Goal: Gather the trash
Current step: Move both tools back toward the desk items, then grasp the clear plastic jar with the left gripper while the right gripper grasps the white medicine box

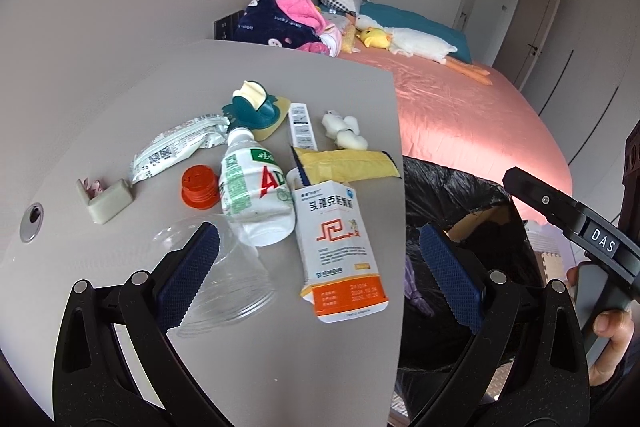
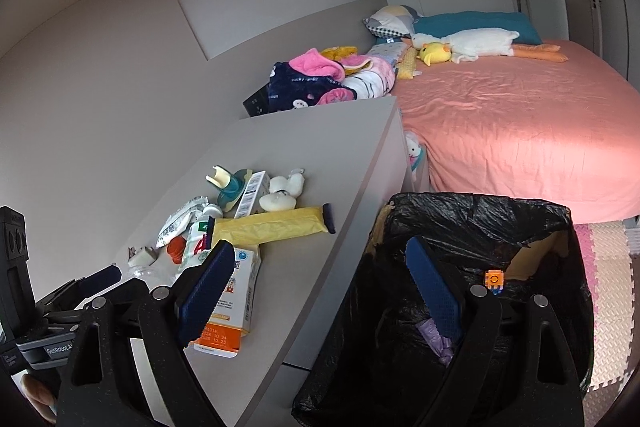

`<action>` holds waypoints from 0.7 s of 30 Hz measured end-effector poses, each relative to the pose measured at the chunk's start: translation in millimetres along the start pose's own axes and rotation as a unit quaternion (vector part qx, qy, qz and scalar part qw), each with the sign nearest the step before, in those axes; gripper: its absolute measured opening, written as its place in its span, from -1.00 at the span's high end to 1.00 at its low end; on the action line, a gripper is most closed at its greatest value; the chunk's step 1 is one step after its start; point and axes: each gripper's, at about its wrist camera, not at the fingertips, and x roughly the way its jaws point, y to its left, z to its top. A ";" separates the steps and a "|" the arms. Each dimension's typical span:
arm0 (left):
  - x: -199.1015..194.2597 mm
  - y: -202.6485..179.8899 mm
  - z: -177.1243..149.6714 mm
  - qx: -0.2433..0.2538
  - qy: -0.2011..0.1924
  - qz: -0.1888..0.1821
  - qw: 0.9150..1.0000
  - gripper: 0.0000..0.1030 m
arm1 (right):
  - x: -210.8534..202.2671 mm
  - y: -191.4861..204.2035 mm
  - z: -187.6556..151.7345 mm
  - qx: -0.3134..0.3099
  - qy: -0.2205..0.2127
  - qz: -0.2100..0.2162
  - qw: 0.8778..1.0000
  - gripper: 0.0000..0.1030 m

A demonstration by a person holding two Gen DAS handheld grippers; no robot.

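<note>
1. On the grey counter (image 1: 120, 99), near its left edge, lie a small grey block (image 1: 109, 200) and a crumpled wrapper (image 1: 176, 147), with a red cap (image 1: 199, 185) between them and the white bottle (image 1: 256, 195).
2. My left gripper (image 1: 320, 277) hangs over the counter's near edge with its fingers (image 1: 188, 279) wide apart and nothing between them; a clear cup (image 1: 224, 279) lies beside the left one.
3. A medicine box (image 1: 340, 251) and a yellow packet (image 1: 348, 165) lie by the right edge.
4. Right of the counter stands the black-lined bin (image 2: 472, 223).
5. My right gripper (image 2: 320, 287) straddles counter and bin, fingers (image 2: 434, 295) spread, empty.
</note>
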 end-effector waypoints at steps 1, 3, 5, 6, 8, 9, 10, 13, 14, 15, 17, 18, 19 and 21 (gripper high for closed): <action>-1.1 3.6 -1.8 0.001 0.000 0.003 1.000 -0.88 | 2.7 3.7 -1.2 -0.002 0.003 0.002 1.000 -0.70; -2.4 11.0 -4.1 0.003 0.003 0.006 1.000 -0.88 | 8.7 11.2 -3.9 -0.007 0.010 0.006 1.000 -0.70; -3.9 16.8 -7.4 0.004 0.005 0.008 1.000 -0.88 | 15.2 18.2 -8.0 -0.011 0.017 0.010 1.000 -0.70; -4.4 21.0 -9.0 0.004 0.007 0.009 1.000 -0.88 | 18.9 21.7 -9.8 -0.014 0.022 0.013 1.000 -0.70; -6.3 27.6 -12.8 0.007 0.010 0.015 1.000 -0.88 | 27.2 28.7 -13.3 -0.020 0.033 0.018 0.999 -0.70; -6.6 31.4 -13.8 0.007 0.011 0.017 1.000 -0.88 | 31.2 31.8 -15.3 -0.023 0.039 0.020 0.999 -0.70; -6.6 35.4 -14.5 0.007 0.013 0.019 1.000 -0.88 | 35.0 34.9 -17.8 -0.025 0.045 0.022 0.998 -0.70; -7.5 44.5 -17.2 0.009 0.017 0.023 1.000 -0.88 | 45.8 42.4 -24.0 -0.027 0.060 0.028 0.997 -0.70; -7.4 47.2 -17.9 0.011 0.018 0.024 0.999 -0.88 | 48.9 44.8 -25.6 -0.028 0.064 0.030 0.997 -0.70; -7.0 49.0 -18.5 0.012 0.019 0.025 0.999 -0.88 | 52.3 47.3 -27.2 -0.029 0.068 0.031 0.997 -0.70; -5.2 52.2 -19.5 0.017 0.023 0.025 0.999 -0.88 | 57.7 50.7 -30.0 -0.030 0.075 0.035 0.996 -0.70; -4.1 54.1 -19.9 0.019 0.025 0.025 0.999 -0.88 | 60.2 53.0 -31.6 -0.031 0.079 0.037 0.996 -0.70; -2.6 56.0 -20.4 0.021 0.027 0.025 0.999 -0.88 | 63.2 55.1 -33.2 -0.031 0.083 0.040 0.995 -0.70; 0.8 59.7 -21.3 0.026 0.030 0.026 0.999 -0.88 | 69.9 59.2 -35.7 -0.032 0.091 0.045 0.994 -0.70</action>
